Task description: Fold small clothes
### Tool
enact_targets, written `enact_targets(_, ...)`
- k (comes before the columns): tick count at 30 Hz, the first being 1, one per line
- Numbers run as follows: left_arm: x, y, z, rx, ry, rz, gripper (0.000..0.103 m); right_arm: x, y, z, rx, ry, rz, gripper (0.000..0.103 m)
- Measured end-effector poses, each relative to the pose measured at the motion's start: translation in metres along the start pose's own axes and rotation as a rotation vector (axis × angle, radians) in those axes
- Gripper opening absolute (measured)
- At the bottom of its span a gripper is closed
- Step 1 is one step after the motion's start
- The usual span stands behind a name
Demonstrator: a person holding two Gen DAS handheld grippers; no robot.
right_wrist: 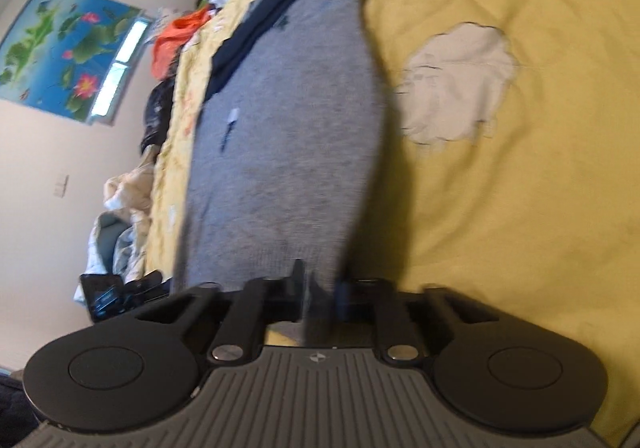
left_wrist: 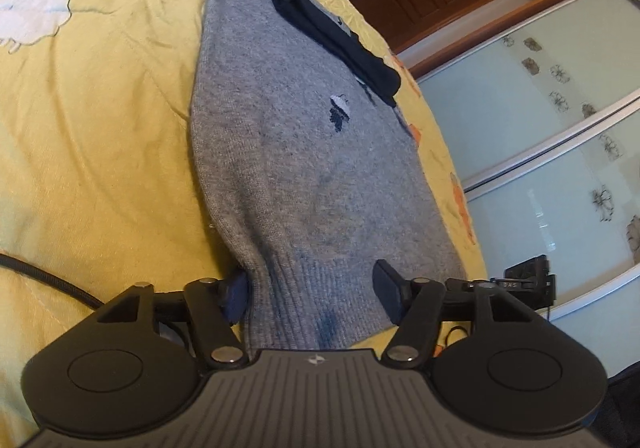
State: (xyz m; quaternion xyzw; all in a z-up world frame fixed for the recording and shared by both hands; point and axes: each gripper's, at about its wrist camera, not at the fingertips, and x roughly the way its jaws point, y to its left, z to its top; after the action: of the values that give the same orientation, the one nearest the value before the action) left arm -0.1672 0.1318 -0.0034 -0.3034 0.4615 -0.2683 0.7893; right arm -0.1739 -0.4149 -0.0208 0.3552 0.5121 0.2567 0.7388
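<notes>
A small grey knit sweater point(left_wrist: 304, 152) with a dark navy collar point(left_wrist: 320, 20) lies stretched along the edge of a yellow bedspread point(left_wrist: 100, 128). My left gripper point(left_wrist: 312, 296) is open, its jaws wide apart on either side of the ribbed hem. In the right wrist view the sweater point(right_wrist: 280, 120) runs away from the camera, blurred. My right gripper point(right_wrist: 320, 296) is shut on the sweater's near edge, with the grey fabric pinched between the pads.
The bedspread has white sheep prints point(left_wrist: 28, 12) point(right_wrist: 456, 84). A black cable point(left_wrist: 48, 280) lies on the bed at left. Wardrobe doors point(left_wrist: 540, 120) stand beside the bed. Piled clothes point(right_wrist: 180, 32) and a wall poster point(right_wrist: 68, 52) lie beyond the bed edge.
</notes>
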Motion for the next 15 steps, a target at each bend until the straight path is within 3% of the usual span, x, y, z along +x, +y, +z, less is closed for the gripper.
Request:
enact_targets(1,0.001,-0.001,0.000,0.014,0.004,0.031,0.029,0.000,-0.001,-0.002,-0.006,-0.008,0.000,0.013)
enact_targets(2,0.003,0.000,0.001,0.015,0.015,0.063,0.018,-0.001,0.001,-0.004,-0.017,-0.013,0.004,0.012)
enact_targets(3,0.004,0.003,0.002,-0.001,0.019,0.070,0.014,-0.001,0.003,-0.005,-0.030,-0.018,0.016,0.012)
enact_targets(8,-0.001,0.001,0.010,-0.011,-0.012,0.036,0.014,-0.011,0.016,0.005,-0.063,-0.087,0.132,0.012)
enact_targets(15,-0.019,-0.015,0.050,0.017,-0.151,-0.067,0.014,-0.027,0.035,0.046,-0.090,-0.202,0.272,0.012)
